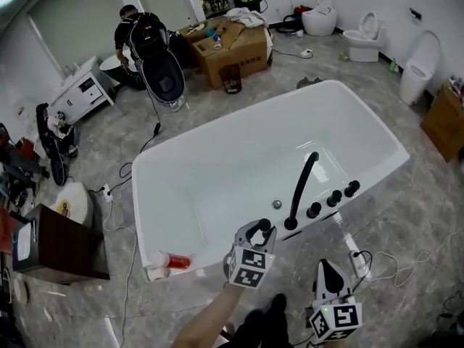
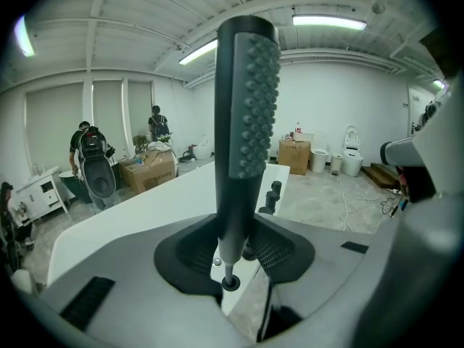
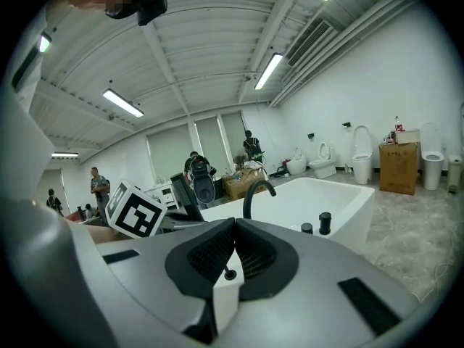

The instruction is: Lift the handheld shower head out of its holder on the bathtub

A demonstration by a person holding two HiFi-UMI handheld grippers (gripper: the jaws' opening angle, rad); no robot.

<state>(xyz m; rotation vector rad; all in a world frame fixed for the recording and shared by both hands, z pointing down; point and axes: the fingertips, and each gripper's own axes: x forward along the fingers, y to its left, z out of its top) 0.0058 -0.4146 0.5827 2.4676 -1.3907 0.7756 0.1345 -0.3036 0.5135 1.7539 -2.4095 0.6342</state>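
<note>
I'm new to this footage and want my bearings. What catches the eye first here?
A big white bathtub fills the middle of the floor, with a curved black faucet on its near rim. The left tool grips a dark studded shower head upright. The right tool is shut and empty.

- Far ahead of me a big cardboard box [image 1: 235,49] stands on the grey marble floor [image 1: 406,216], with small items on top.
- A person [image 1: 129,31] crouches left of it, near a white cabinet [image 1: 83,89].
- A white toilet [image 1: 362,38] stands at the far right, and another [image 1: 419,67] is nearer.
- A red-and-white bottle [image 1: 170,261] lies on its side at my lower left.
- A dark wooden cabinet [image 1: 61,245] sits at my far left.
- A white cable [image 1: 391,267] trails across the floor at my right.
</note>
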